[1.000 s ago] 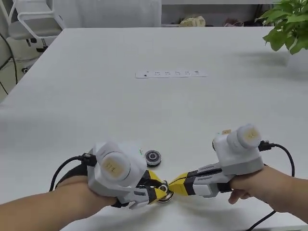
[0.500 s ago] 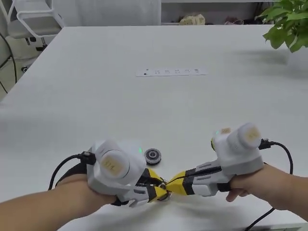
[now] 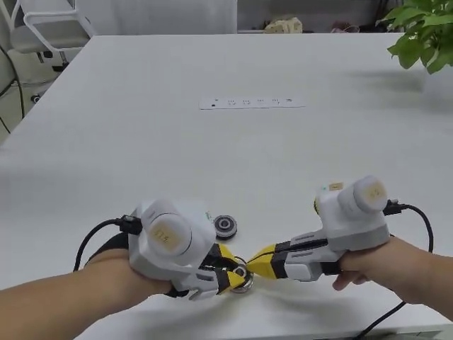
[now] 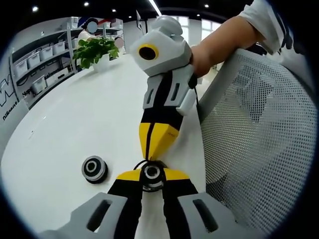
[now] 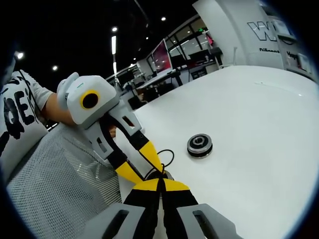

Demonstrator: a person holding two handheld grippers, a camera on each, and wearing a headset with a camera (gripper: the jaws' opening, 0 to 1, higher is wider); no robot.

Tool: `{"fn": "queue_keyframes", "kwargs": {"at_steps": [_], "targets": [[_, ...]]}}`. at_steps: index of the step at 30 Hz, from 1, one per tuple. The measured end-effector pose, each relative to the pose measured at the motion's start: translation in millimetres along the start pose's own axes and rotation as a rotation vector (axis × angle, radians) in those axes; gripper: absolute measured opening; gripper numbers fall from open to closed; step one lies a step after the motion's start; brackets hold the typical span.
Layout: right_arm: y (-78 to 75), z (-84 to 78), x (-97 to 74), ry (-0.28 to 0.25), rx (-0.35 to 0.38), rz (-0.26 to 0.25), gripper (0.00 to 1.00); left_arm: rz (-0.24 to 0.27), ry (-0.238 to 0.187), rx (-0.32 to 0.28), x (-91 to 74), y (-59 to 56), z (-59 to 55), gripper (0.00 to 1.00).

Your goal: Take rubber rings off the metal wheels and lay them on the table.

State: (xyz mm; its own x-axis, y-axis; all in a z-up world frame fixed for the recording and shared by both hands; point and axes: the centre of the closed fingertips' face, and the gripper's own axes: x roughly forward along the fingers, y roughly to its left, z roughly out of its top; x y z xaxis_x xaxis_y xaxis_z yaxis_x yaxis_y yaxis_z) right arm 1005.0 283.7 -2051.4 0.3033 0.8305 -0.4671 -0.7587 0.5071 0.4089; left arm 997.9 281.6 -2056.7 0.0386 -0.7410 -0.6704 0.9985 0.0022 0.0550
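Note:
A small metal wheel [image 3: 243, 282] is held just above the white table's [image 3: 212, 163] near edge. My left gripper [image 3: 232, 275] is shut on it; in the left gripper view the wheel [image 4: 152, 174] sits between the yellow jaw tips of the left gripper [image 4: 152, 176]. My right gripper [image 3: 249, 269] meets it from the right, tip to tip. Its jaws are shut on a thin black rubber ring [image 4: 141, 163] that is pulled partly off the wheel. The ring [image 5: 171, 155] loops out ahead of the right gripper [image 5: 160, 182]. A second wheel [image 3: 226, 224] with its black ring lies flat just beyond.
A white power strip [image 3: 251, 103] lies mid-table. A green plant [image 3: 425, 32] stands at the far right corner and a white chair [image 3: 42, 28] off the far left. A grey mesh chair [image 4: 259, 139] is close behind the near edge.

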Motion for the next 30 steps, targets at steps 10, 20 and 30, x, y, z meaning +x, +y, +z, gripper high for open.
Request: {"fn": "queue_keyframes", "kwargs": {"at_steps": [10,20,30], "targets": [[-1.2,3.0,-2.5,-0.019,0.004,-0.004,0.00,-0.036,-0.016,-0.004,-12.5,-4.2,5.5,0.24],[-0.3,4.1,-3.1,-0.020,-0.009,-0.001,0.00,-0.017,-0.057,-0.038,-33.9,-1.2,8.2,0.30],[3.9,9.9,-3.4,-0.032,-0.015,0.012,0.00,0.035,-0.098,-0.085,-59.7,8.8,5.6,0.31]]}}
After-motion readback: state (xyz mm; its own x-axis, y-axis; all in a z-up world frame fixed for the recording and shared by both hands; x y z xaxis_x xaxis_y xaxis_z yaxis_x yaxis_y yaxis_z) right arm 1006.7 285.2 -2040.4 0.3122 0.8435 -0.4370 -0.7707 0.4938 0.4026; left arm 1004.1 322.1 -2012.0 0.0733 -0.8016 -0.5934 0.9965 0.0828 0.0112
